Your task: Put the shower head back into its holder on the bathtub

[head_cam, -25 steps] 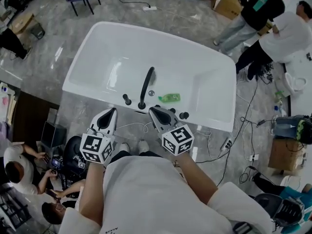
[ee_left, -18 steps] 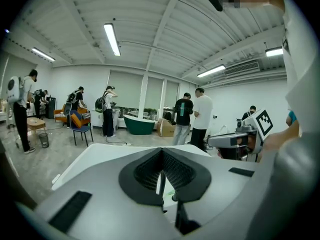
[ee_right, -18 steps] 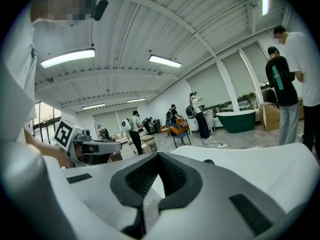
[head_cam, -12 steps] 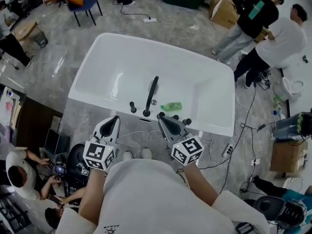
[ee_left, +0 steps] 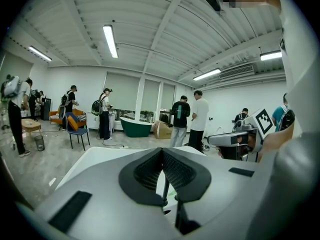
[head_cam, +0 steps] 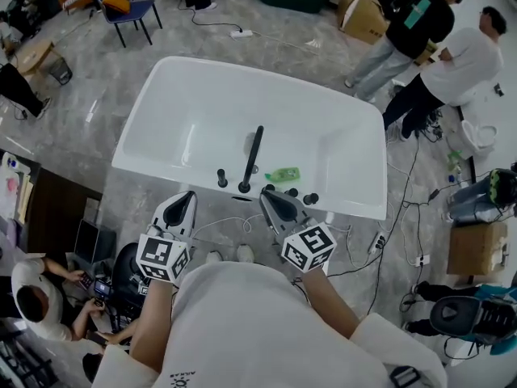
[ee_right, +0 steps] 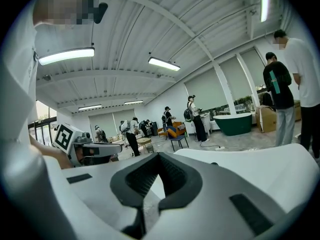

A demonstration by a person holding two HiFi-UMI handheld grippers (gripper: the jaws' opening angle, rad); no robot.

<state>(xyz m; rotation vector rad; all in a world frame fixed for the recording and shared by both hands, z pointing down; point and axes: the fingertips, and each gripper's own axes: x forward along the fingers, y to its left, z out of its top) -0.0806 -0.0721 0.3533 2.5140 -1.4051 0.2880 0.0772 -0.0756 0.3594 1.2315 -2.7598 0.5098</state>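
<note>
The white bathtub (head_cam: 153,170) fills the middle of the head view. A black faucet spout (head_cam: 252,156) arches over it from the near rim, with black knobs (head_cam: 222,178) (head_cam: 311,199) on either side. A small green object (head_cam: 283,174) lies inside the tub. A thin pale hose (head_cam: 222,217) loops below the near rim. I cannot make out the shower head itself. My left gripper (head_cam: 188,196) (ee_left: 161,151) and right gripper (head_cam: 265,194) (ee_right: 159,156) hover just short of the rim, either side of the faucet base. Both are shut, with nothing between the pads.
Two people (head_cam: 436,47) stand beyond the tub's far right corner by cardboard boxes. Others sit on the floor at lower left (head_cam: 32,289). A blue chair (head_cam: 121,2) stands at the back left. Cables and a power strip (head_cam: 378,239) trail on the floor to the right.
Both grippers have lifted a little and eased back from the tub's near rim. They stay shut and empty. The view has shifted slightly.
</note>
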